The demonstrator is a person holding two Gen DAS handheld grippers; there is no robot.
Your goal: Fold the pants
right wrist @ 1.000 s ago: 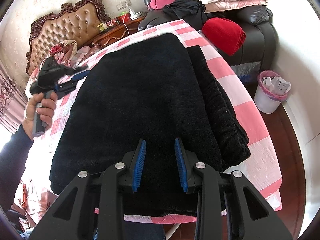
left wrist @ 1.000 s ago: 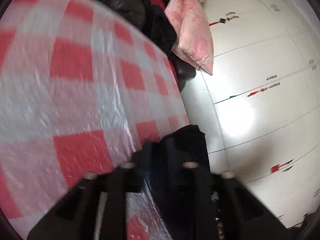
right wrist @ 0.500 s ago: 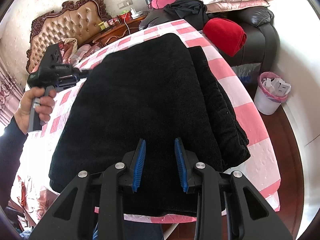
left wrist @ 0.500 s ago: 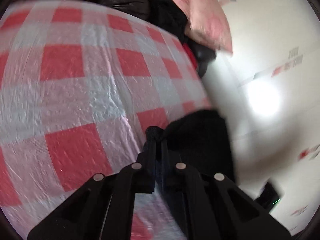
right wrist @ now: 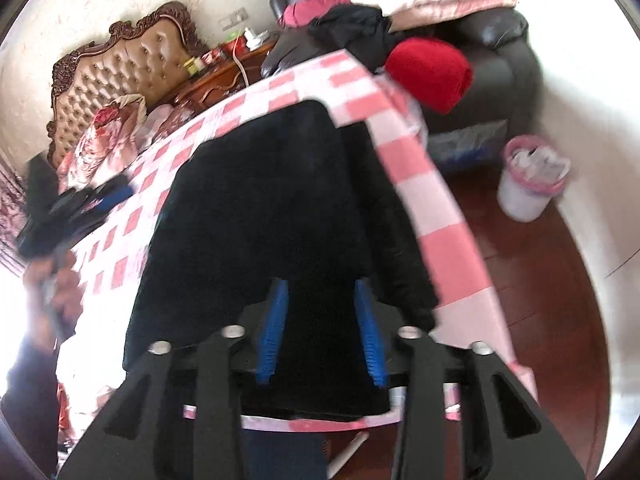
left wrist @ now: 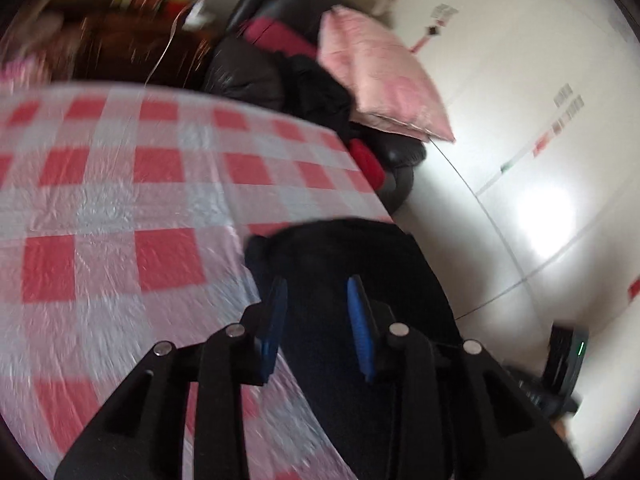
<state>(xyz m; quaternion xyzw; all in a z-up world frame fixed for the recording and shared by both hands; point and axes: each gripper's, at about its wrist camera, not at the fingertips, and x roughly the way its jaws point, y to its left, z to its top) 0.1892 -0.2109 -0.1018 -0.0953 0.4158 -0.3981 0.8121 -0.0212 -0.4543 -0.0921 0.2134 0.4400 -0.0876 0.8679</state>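
The black pants [right wrist: 260, 220] lie folded into a long thick stack on the red-and-white checked tablecloth [right wrist: 416, 184], near its right edge. My right gripper [right wrist: 322, 312] hovers over their near end. Its jaws are opening, and the blue pads stand apart with only the cloth surface below them. In the left wrist view one end of the pants [left wrist: 344, 256] lies by the table edge. My left gripper [left wrist: 316, 304] is just above it, its jaws opening and gripping nothing. The right wrist view shows the left gripper [right wrist: 80, 204] blurred at the far left, in a hand [right wrist: 60, 284].
A black leather sofa [right wrist: 500, 64] behind the table holds a pink pillow [left wrist: 380, 80], dark clothes [right wrist: 352, 28] and a red garment [right wrist: 432, 68]. A white bin with a pink liner [right wrist: 528, 184] stands on the wooden floor at the right. A tufted headboard [right wrist: 120, 76] and a nightstand [right wrist: 224, 76] are at the back left.
My left gripper was shut on the pants' edge half a second ago; it has let go, opened and pulled back and up. My right gripper's jaws have widened.
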